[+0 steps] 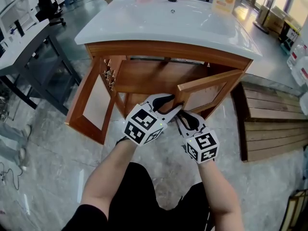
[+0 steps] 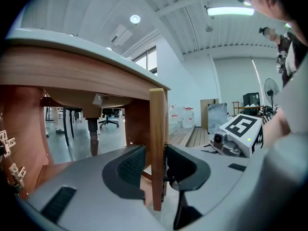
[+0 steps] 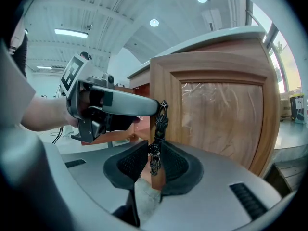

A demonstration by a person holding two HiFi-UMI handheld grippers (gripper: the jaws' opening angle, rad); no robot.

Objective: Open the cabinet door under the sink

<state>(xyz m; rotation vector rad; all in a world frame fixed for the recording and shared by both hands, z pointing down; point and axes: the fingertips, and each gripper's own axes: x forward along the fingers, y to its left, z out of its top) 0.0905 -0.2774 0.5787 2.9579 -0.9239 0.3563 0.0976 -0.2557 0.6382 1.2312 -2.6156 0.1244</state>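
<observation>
The right tool (image 3: 153, 159) is gripping the ornate handle (image 3: 159, 121) of the half-open right cabinet door (image 1: 208, 88) under the sink (image 1: 168, 25). The left tool (image 2: 155, 163) is standing open around that door's free edge. The left door (image 1: 94, 104) is hanging wide open.

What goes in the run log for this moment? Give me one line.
left door: open | right door: ajar | left gripper: open, astride its edge | right gripper: shut on handle

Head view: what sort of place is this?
Probably an open workshop or office hall, not a bathroom: the brown wooden cabinet with white sink top stands free on polished grey floor, beside a pale office desk, under a high white ceiling.
</observation>
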